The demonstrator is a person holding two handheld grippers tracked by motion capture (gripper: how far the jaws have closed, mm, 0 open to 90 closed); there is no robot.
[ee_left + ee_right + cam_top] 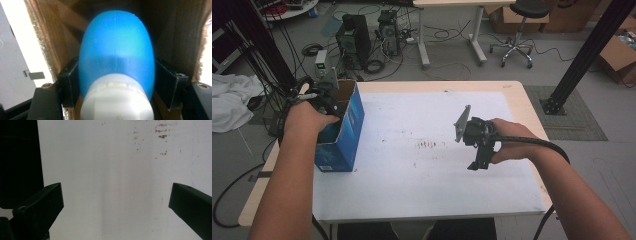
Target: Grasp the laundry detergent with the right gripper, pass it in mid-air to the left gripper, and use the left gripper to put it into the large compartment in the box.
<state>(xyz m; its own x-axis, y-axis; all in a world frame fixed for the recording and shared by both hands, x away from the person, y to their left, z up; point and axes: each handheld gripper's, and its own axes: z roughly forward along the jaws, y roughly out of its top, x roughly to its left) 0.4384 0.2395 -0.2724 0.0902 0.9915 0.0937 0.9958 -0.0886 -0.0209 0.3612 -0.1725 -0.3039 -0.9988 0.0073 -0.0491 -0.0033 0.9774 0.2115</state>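
left hand-held gripper (116,82) around blue bottle (116,52), inside box (343,131)

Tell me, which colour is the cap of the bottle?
White cap on the blue bottle, clearest in the left gripper view.

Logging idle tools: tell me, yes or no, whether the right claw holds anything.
No: the right claw stands wide open over the bare white table.

- One blue bottle (116,50) with one white cap (116,100)
- One blue cardboard box (343,131)
- Two tools: left tool (323,97), right tool (477,157)
- One tabletop (422,190)
- One stool (518,30)
- Two computer towers (354,35)
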